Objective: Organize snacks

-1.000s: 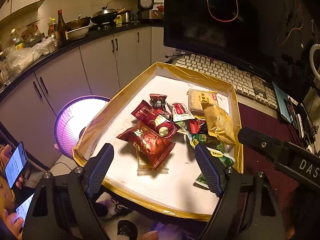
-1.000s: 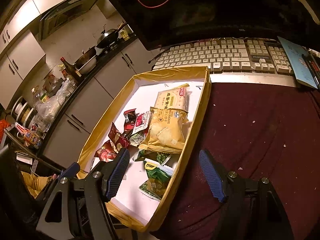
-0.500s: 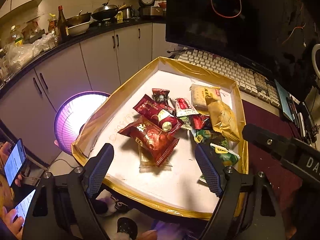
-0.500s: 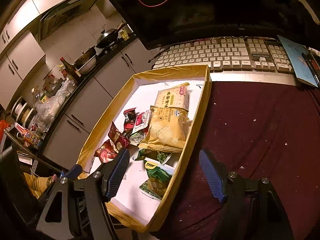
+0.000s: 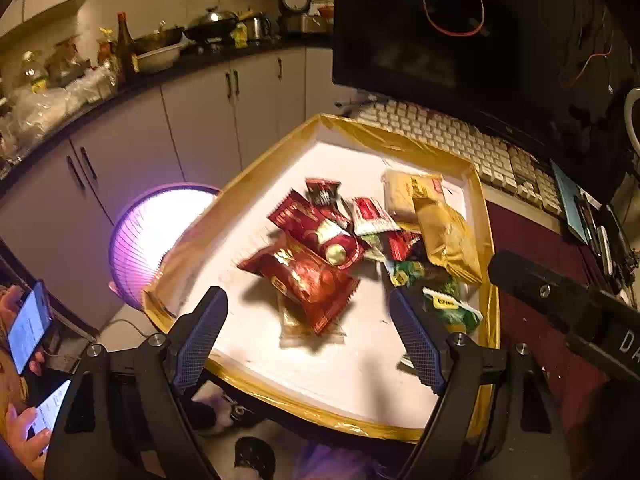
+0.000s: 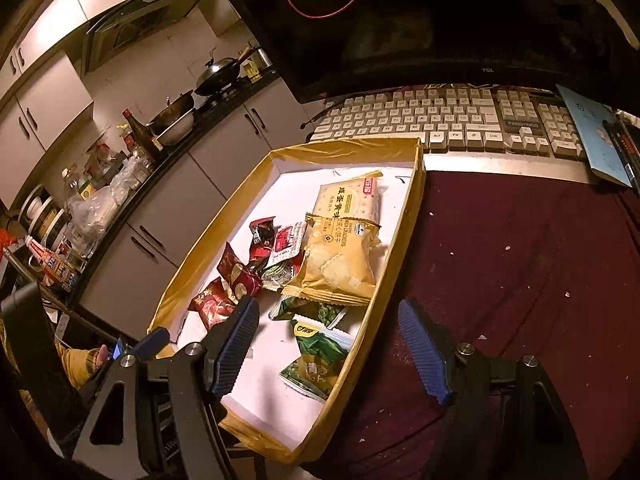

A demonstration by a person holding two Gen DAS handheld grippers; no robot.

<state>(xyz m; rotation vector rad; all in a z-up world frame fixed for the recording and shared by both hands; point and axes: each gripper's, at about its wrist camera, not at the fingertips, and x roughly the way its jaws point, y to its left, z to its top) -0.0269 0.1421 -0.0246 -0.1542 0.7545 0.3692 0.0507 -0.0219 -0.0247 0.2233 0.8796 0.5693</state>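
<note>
A shallow white tray (image 5: 256,216) with yellow taped walls sits on the left part of the surface, its far end just short of a pale keyboard (image 6: 440,120) below a dark monitor (image 5: 460,32). The snacks lie loose in the middle of the tray. In the left wrist view, two red packets (image 5: 308,280) overlap at the near side of the pile, with a small dark red sachet (image 5: 322,192) and a red-and-white sachet (image 5: 370,216) beyond them. Two yellow cracker packs (image 6: 340,256) lie against the tray's right wall, one partly over the other, and two green packets (image 6: 316,356) lie nearer, by the same wall.

The left gripper (image 5: 308,336) hangs over the tray's near edge, jaws spread wide with nothing between them. The right gripper (image 6: 328,344) is above the tray's right wall, jaws also released and empty, one finger over the tray and the other over the dark red cloth (image 6: 520,260) that covers the surface to the right. A blue booklet (image 6: 596,136) lies at the far right, next to the keyboard.
</note>
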